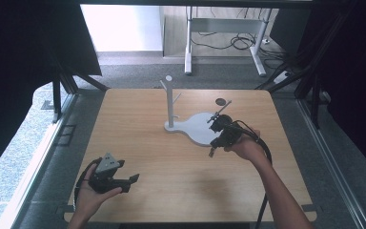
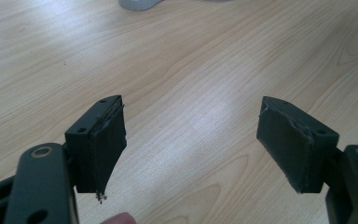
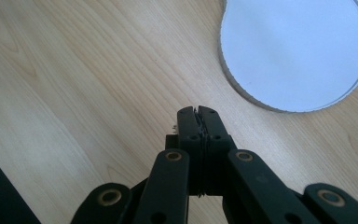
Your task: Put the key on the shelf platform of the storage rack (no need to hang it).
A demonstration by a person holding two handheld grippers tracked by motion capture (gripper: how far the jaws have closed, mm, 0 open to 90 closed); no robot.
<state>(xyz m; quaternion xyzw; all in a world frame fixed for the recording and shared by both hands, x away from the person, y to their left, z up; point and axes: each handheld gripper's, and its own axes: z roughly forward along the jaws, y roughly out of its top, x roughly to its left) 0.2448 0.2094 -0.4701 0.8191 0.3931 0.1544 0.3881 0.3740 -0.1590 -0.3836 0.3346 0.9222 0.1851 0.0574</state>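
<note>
- The right gripper (image 1: 215, 135) is seen on the right side of the table (image 1: 162, 181), held in a hand (image 1: 248, 149) just at the near-right edge of the white base plate (image 1: 200, 130).
- In the right gripper view, its black fingers (image 3: 189, 123) are pressed flat together, pad against pad, and nothing is clamped between them.
- The rounded lobe of the base plate (image 3: 298, 51) is shown just beyond those closed tips: smooth, matte white, with a thin raised rim, lying flat on the wood.
- The stand's white post (image 1: 170, 102) is planted upright at the far-left, narrow end of the plate, a round cap on top and short pegs angled off its sides.
- A small dark disc (image 1: 220, 101) is noted on the table just behind the plate.
- The left gripper (image 1: 134, 179) is held low at the near-left of the table, well apart from the stand, a grey three-cornered plate on its top.
- In the left gripper view, its fingers (image 2: 103, 140) are spread wide, blocky black pads with frayed edges, and only bare wood is framed between them.
- The tabletop is pale wood with a flowing, wavy grain and a soft sheen.
</note>
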